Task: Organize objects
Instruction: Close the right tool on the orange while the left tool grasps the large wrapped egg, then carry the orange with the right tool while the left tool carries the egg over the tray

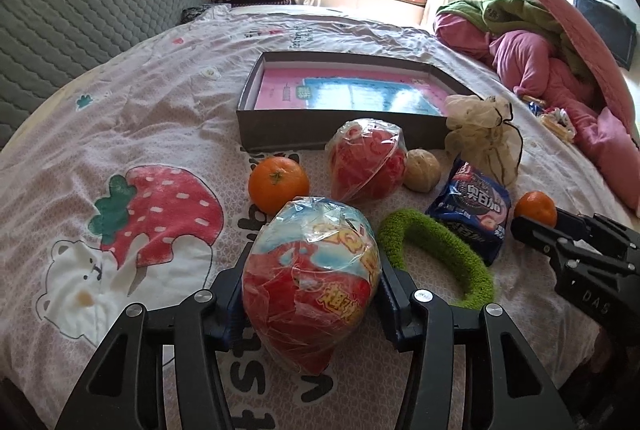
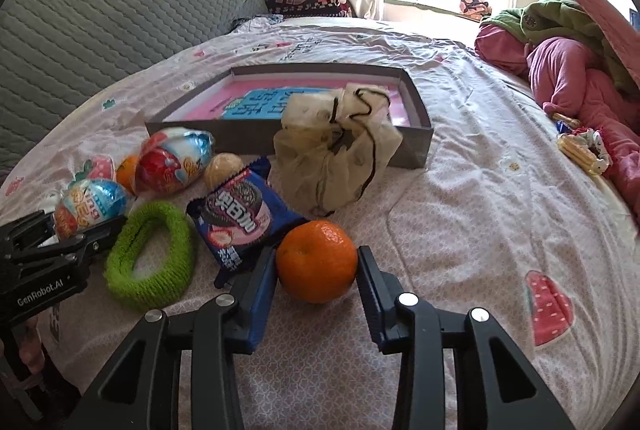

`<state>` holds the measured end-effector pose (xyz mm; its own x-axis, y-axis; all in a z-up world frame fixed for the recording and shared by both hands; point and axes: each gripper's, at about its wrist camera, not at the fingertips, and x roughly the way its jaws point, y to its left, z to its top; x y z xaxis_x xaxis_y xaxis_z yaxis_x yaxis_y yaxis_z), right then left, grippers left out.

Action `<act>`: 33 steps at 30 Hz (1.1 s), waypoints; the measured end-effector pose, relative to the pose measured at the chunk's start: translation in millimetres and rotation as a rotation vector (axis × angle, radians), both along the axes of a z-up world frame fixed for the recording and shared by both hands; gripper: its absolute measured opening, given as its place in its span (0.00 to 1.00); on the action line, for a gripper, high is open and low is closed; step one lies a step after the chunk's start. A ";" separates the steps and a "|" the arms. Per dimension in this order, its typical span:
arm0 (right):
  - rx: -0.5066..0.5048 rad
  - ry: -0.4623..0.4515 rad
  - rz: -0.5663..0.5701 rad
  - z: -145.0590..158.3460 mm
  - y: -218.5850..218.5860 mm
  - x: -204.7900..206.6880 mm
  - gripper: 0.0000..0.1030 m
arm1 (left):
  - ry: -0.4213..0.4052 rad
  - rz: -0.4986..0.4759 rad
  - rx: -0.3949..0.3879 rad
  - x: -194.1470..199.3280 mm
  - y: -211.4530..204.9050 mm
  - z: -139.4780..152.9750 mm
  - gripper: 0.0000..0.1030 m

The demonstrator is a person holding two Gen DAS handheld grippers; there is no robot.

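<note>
- The left tool hugs the egg toy; its long way points ahead at the box.
- The right tool pinches an orange, box ahead too.

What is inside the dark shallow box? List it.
Inside the dark shallow box lies a pink and blue printed sheet covering its floor. In the right wrist view the beige mesh pouch hides the box's near right part.

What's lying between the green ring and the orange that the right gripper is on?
The blue cookie packet lies between the green ring and the orange; the right wrist view shows it best.
</note>
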<state>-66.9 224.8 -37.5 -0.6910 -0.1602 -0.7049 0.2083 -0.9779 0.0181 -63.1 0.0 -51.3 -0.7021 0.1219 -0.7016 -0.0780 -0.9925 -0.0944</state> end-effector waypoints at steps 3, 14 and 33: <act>-0.015 -0.002 -0.003 8.1 2.6 0.1 0.39 | 0.006 -0.002 0.016 4.4 -4.2 6.5 0.53; -0.031 0.036 0.021 45.6 -6.8 -1.7 0.39 | 0.062 -0.028 0.028 16.2 -1.4 37.1 0.53; -0.079 0.079 0.060 69.5 -20.1 -9.6 0.39 | 0.094 -0.030 -0.020 -1.3 11.0 60.8 0.53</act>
<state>-76.4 204.7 31.9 -0.7312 -0.2561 -0.6323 0.2704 -0.9597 0.0760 -64.4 11.1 9.5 -0.7614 0.1305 -0.6350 -0.1149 -0.9912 -0.0658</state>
